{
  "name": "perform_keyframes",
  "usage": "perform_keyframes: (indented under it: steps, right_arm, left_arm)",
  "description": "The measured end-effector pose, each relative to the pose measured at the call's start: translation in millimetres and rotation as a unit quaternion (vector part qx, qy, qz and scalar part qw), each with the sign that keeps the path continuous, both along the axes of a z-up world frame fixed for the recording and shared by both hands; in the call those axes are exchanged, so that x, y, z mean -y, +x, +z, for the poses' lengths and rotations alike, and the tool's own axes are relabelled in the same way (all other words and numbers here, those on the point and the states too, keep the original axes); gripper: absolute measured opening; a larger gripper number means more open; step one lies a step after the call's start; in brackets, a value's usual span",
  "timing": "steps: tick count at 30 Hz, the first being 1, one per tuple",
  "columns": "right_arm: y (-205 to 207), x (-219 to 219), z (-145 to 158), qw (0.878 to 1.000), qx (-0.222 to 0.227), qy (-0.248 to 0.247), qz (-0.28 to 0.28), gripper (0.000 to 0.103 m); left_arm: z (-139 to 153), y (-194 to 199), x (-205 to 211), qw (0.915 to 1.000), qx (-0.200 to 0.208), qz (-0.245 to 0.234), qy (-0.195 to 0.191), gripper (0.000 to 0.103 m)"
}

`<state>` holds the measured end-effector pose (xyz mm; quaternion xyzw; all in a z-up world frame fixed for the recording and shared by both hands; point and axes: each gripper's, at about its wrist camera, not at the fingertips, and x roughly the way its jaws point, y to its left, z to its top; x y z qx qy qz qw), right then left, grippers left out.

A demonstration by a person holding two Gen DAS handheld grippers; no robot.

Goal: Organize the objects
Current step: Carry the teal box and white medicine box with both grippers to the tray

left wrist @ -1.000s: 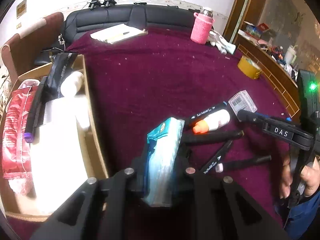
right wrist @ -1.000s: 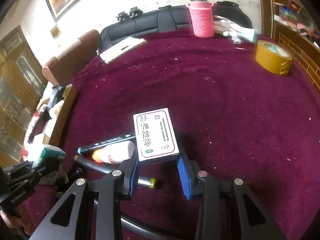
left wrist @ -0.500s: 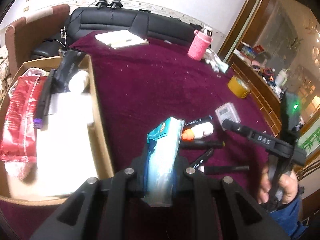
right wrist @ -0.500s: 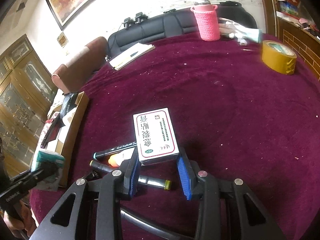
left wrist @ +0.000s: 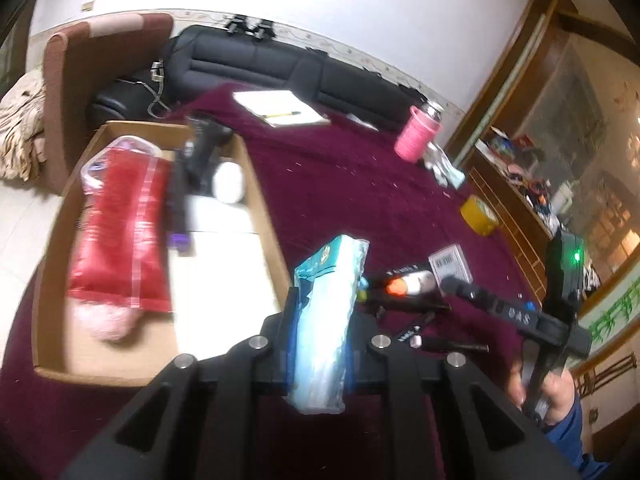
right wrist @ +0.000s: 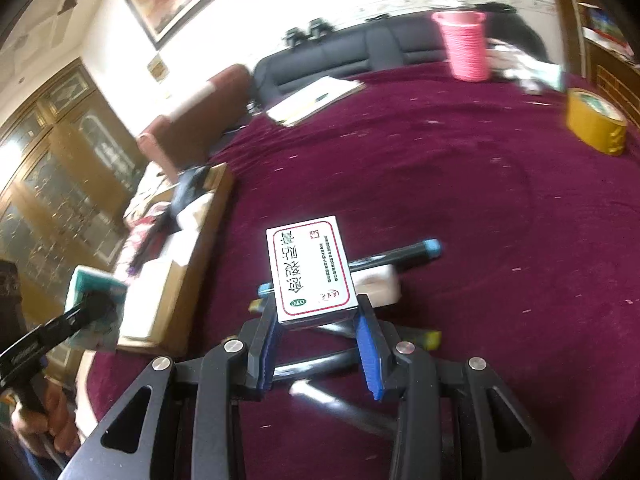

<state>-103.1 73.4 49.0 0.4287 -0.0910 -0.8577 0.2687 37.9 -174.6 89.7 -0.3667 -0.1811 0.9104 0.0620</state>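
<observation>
My left gripper [left wrist: 320, 332] is shut on a teal tissue pack [left wrist: 326, 320] and holds it in the air beside the right wall of the cardboard box [left wrist: 264, 216]. My right gripper [right wrist: 316, 320] is shut on a white medicine box [right wrist: 310, 268] with red border, lifted above the markers [right wrist: 400, 256] and a small white bottle [right wrist: 378, 286] on the maroon table [right wrist: 480, 200]. The box holds a red bag [left wrist: 120, 236], a black pouch [left wrist: 202, 148] and white items. The left gripper with the pack also shows in the right wrist view [right wrist: 94, 304].
A pink cup [right wrist: 466, 46], a yellow tape roll [right wrist: 596, 126] and a notebook with a pen [right wrist: 316, 100] sit farther back on the table. A black sofa [left wrist: 280, 64] and a brown chair [left wrist: 68, 80] stand behind it. A wooden cabinet [left wrist: 520, 184] lies to the right.
Both grippers have risen with their loads. The left gripper with the tissue pack has moved up and toward the cardboard box. The medicine box is lifted higher above the markers.
</observation>
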Motion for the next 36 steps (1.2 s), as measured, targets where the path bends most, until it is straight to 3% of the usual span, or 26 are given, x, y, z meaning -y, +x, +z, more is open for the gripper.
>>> perform_keyframes:
  steps: [8, 17, 26, 36]
  right_arm:
    - [17.7, 57.5, 21.2, 0.998, 0.002, -0.003, 0.065, 0.039]
    - [35.1, 139.4, 25.6, 0.991, 0.003, 0.02, 0.133, 0.04]
    - [54.6, 212.9, 8.4, 0.981, 0.004, 0.047, 0.189, 0.04]
    - [61.4, 256.1, 1.8, 0.975, -0.027, 0.077, 0.209, 0.04]
  left_arm:
    - [6.2, 20.6, 62.6, 0.9979, -0.016, 0.06, 0.019, 0.017]
    - [-9.3, 29.3, 116.2, 0.9932, -0.011, 0.11, 0.036, 0.017]
    - [-32.1, 22.6, 145.1, 0.9899, 0.002, 0.126, 0.065, 0.017]
    - [-40.9, 20.4, 153.5, 0.9899, 0.006, 0.125, 0.067, 0.017]
